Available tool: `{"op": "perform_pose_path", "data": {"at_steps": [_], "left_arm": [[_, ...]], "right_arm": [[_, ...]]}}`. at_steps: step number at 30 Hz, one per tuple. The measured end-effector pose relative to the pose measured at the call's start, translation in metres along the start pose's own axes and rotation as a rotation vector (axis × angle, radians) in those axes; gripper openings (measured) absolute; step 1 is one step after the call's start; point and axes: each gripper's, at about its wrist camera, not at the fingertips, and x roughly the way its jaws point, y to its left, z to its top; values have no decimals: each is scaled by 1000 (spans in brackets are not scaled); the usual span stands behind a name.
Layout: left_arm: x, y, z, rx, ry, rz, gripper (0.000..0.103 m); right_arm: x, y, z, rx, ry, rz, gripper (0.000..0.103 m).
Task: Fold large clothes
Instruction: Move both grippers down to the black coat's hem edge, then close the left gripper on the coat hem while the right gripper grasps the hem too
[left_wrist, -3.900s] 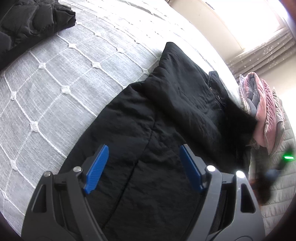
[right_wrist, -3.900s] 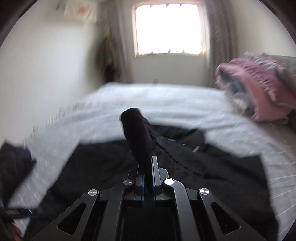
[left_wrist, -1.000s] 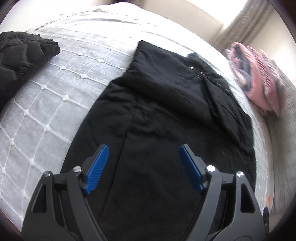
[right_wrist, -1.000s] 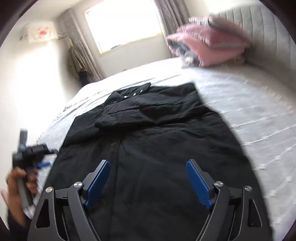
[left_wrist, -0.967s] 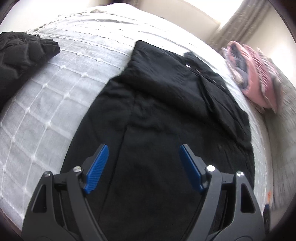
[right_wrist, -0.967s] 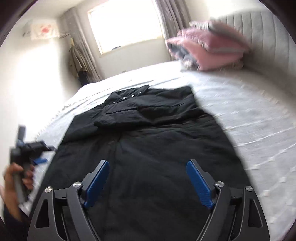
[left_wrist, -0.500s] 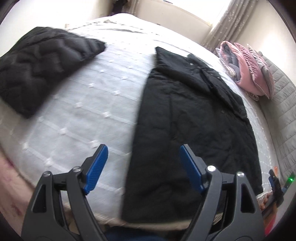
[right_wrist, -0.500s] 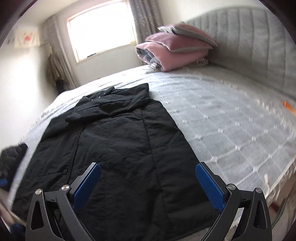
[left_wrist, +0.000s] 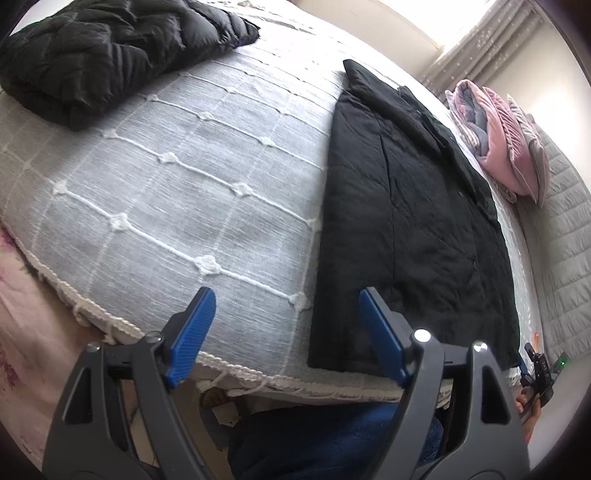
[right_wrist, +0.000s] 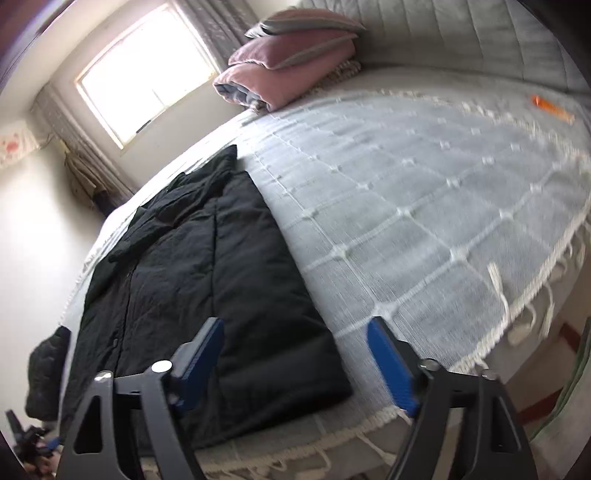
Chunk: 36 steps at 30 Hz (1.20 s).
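A long black coat (left_wrist: 413, 206) lies flat on the grey bedspread (left_wrist: 192, 177), sleeves folded in, its hem at the near bed edge. My left gripper (left_wrist: 286, 334) hovers open above the hem's left corner, which lies under the right blue fingertip (left_wrist: 382, 334). In the right wrist view the same coat (right_wrist: 192, 280) fills the left half. My right gripper (right_wrist: 295, 360) straddles the hem's right corner; its jaws are closing, and the pads stand apart from the cloth. Nothing is held.
A black quilted jacket (left_wrist: 103, 48) lies at the bed's far left. Pink and grey folded bedding (right_wrist: 291, 62) sits by the padded headboard (right_wrist: 461, 33). An orange object (right_wrist: 550, 105) rests on the bedspread's right. A person's blue-clad legs (left_wrist: 325, 439) stand against the fringed bed edge.
Both grippers drew back from over the coat's middle to its hem at the near bed edge. The left one shifted left, the right one right. The right wrist rolled.
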Motion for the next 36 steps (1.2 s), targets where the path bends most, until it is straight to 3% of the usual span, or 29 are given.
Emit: {"op": "perform_pose_path", "data": {"at_steps": [2,3,6,10,15,20,26,28,30,36], "left_arm": [[3,-1,-2,-1,5,-18,76],[5,0,-4,-9,2,-14,70],[8,3,-8,-37,8,-43,58],[10,3,-15,-58,22,-134,57],[14,-3,-16,-58,43,-257,60],[25,-8,-14,-69,82,-258,62],[30,-12,-18,-78,66,-244,62],[28,-15,-21,-79,47,-223,58],[28,-20,-24,-63,39,-195,44],[31,-22,-22,-56,43,-176,42]], "right_arm": [[0,-7,-3,20,12,32,66],[0,-10,-5,31,17,55,63],[7,-15,-10,57,56,92,45],[12,-21,-18,82,80,80,34],[9,-24,-16,112,85,106,35],[11,-28,-18,121,78,100,36],[15,-30,-19,131,78,108,36],[16,-27,-19,118,74,90,37],[19,-21,-21,84,71,60,38],[16,-14,-21,90,84,31,41]]}}
